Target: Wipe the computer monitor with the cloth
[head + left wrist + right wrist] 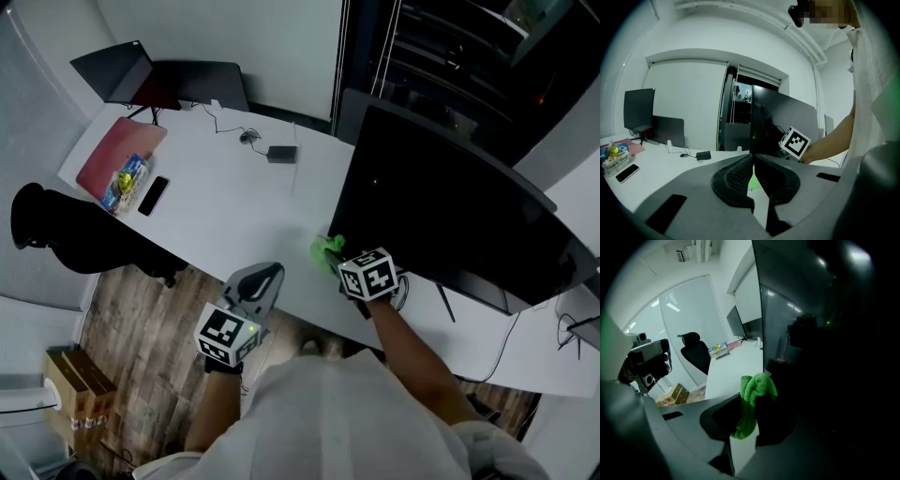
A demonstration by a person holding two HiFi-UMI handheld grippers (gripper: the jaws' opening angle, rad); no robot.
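Cloth (752, 399) squeezed in my right gripper (749, 425), by monitor (450, 216) low corner. Press soft, rub side to side; left gripper (753, 180) pinched together, empty.

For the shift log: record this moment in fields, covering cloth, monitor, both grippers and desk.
Cloth: crumpled green microfibre cloth, pinched in the jaws of the right gripper
Monitor: large black computer monitor, screen dark, upright on the white desk
Cloth position: by the monitor's lower left corner; contact unclear
Other tool: left gripper, jaws together, empty, near the desk's edge
Also on desk: black phone
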